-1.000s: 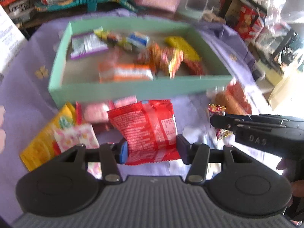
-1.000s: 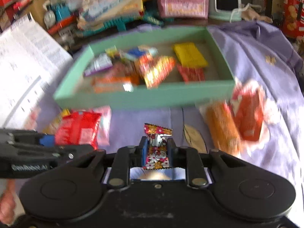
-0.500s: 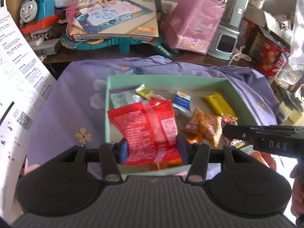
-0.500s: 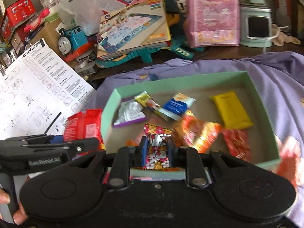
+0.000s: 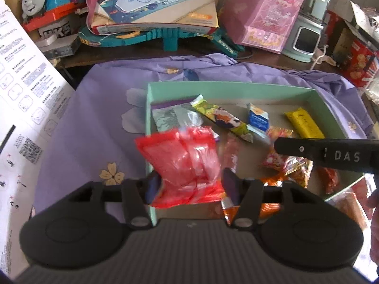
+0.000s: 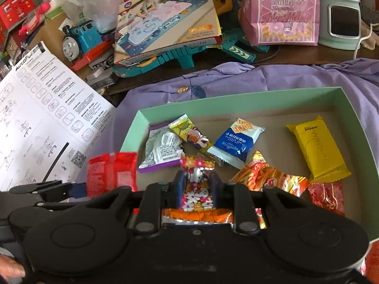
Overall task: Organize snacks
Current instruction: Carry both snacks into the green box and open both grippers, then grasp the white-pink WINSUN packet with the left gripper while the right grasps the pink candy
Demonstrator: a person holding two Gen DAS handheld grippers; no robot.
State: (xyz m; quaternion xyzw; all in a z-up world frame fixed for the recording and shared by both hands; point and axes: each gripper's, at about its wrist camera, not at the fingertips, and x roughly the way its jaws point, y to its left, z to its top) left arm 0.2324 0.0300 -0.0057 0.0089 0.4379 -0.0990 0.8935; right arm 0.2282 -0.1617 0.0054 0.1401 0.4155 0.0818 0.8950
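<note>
Left hand-held gripper (image 5: 189,184) clamping red snack packet (image 5: 182,165) over left wall of green box (image 5: 227,87), frame centre. Right hand-held gripper (image 6: 195,187) pinching Hello Kitty candy (image 6: 197,184) above box floor. Several snacks already boxed; these two remaining unreleased.

Mint-green box (image 6: 362,127), lilac floral cloth (image 5: 94,118), red packet (image 5: 182,163), yellow packet (image 6: 317,149)

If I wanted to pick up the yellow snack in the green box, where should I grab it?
Probably across the middle of the yellow snack, pinching its two long edges from above. It lies flat on the floor of the green box with bare floor along both long sides, while its crimped ends look thin and floppy.
</note>
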